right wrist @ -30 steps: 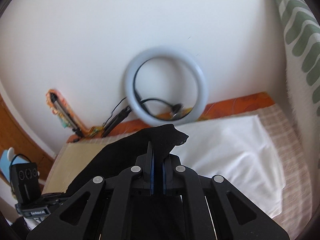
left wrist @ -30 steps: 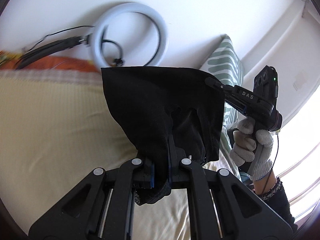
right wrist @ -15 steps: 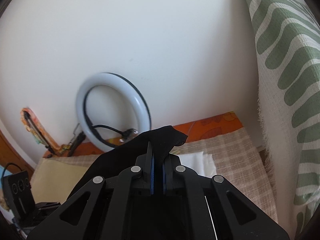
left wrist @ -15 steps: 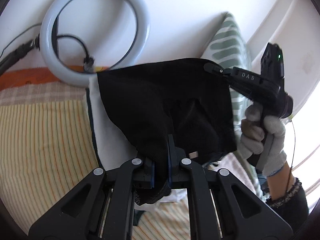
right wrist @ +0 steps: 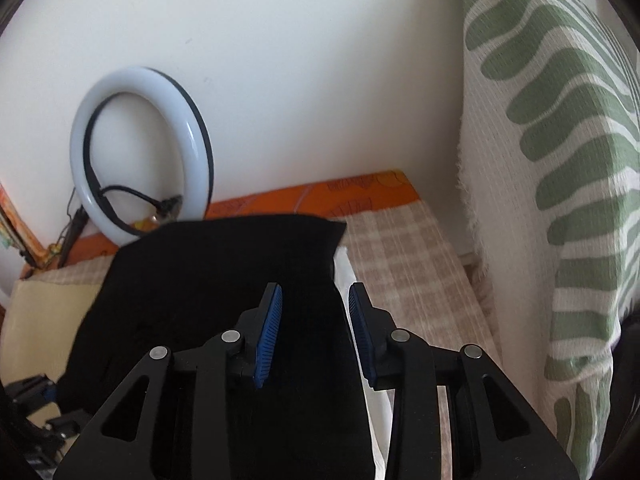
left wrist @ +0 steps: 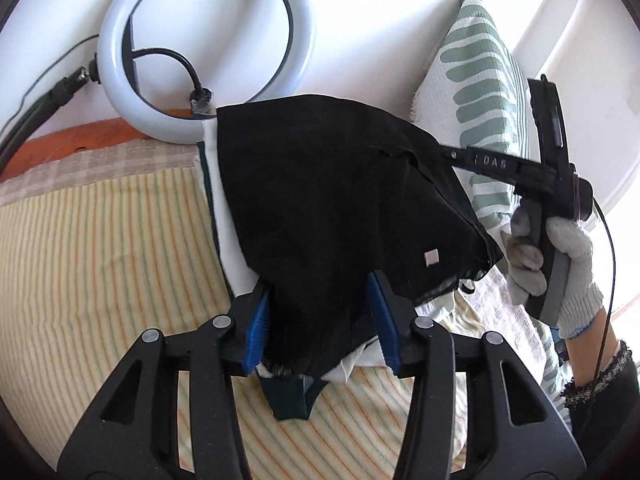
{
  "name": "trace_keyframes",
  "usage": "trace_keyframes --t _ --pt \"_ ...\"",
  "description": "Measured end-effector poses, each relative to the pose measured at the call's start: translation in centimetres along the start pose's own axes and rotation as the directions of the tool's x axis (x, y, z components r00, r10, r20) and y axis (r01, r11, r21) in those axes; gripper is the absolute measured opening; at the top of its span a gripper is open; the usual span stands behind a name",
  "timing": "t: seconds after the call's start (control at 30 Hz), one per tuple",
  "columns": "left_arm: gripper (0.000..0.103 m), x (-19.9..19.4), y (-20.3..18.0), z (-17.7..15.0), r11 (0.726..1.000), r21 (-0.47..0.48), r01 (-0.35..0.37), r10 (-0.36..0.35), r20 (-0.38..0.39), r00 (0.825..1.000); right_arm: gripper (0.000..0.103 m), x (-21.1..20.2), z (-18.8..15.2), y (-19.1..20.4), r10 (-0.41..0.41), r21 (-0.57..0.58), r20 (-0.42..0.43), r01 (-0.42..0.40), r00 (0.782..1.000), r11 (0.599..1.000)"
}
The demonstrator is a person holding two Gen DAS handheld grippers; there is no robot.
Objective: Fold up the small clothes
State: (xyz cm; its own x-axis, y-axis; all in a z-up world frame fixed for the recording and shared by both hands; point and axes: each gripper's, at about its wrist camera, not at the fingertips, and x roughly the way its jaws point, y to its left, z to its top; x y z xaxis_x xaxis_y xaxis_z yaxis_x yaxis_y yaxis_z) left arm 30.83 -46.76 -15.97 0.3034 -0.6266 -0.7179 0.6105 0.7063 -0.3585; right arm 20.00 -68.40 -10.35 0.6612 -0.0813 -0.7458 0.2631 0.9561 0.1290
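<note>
we open both tongs, left (left wrist: 320, 320) and right (right wrist: 314, 334), wide, shut on it 0.5 s ago | black garment (left wrist: 340, 200) released onto white pile (left wrist: 230, 236) on bed (left wrist: 100, 260) | fold placed

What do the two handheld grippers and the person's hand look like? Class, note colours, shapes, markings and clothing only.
Both the left gripper and right gripper have black triangular linkage frames with silver rivets and ribbed blue fingers. The right gripper's side reads "DAS". The right hand wears a grey-white knit glove with a dark, speckled-cuff sleeve; a thin black cable runs past it.
</note>
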Motion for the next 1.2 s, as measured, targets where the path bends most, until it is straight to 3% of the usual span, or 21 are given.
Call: trace_keyframes --t 0.37,0.57,0.67,0.8,0.87,0.97,1.2 --pt "0.056 -7.2 -2.6 -1.1 0.997 0.067 -0.042 0.036 0.089 0.995 0.033 -6.3 -0.2 1.5 -0.002 0.009 0.066 0.002 0.998 1.000" --pt "0.075 -12.5 -4.5 -2.1 0.992 0.100 -0.082 0.064 0.173 0.983 0.040 -11.8 -0.7 3.8 0.012 -0.002 0.127 -0.012 0.992 1.000" --pt "0.078 -14.9 -5.5 -2.8 0.990 0.115 -0.086 0.061 0.205 0.977 0.041 -14.5 -1.6 4.8 0.013 0.002 0.146 -0.013 0.989 1.000" --pt "0.086 -17.9 -6.6 -4.1 0.985 0.140 -0.101 0.067 0.227 0.972 0.058 -17.8 -2.9 6.2 -0.002 0.001 0.169 0.001 0.986 1.000" --pt "0.086 -19.2 -6.9 -4.6 0.984 0.142 -0.108 0.071 0.241 0.968 0.069 -19.6 -3.6 7.1 -0.021 -0.002 0.184 0.021 0.983 1.000" --pt "0.087 -21.1 -6.8 -5.5 0.984 0.137 -0.116 0.078 0.258 0.963 0.079 -21.9 -4.7 8.6 -0.048 -0.013 0.179 0.051 0.983 0.999" --pt "0.089 -23.8 -6.8 -8.0 0.983 0.126 -0.133 0.099 0.245 0.965 0.083 -26.1 -8.2 12.5 -0.086 -0.016 0.204 0.091 0.975 0.996"
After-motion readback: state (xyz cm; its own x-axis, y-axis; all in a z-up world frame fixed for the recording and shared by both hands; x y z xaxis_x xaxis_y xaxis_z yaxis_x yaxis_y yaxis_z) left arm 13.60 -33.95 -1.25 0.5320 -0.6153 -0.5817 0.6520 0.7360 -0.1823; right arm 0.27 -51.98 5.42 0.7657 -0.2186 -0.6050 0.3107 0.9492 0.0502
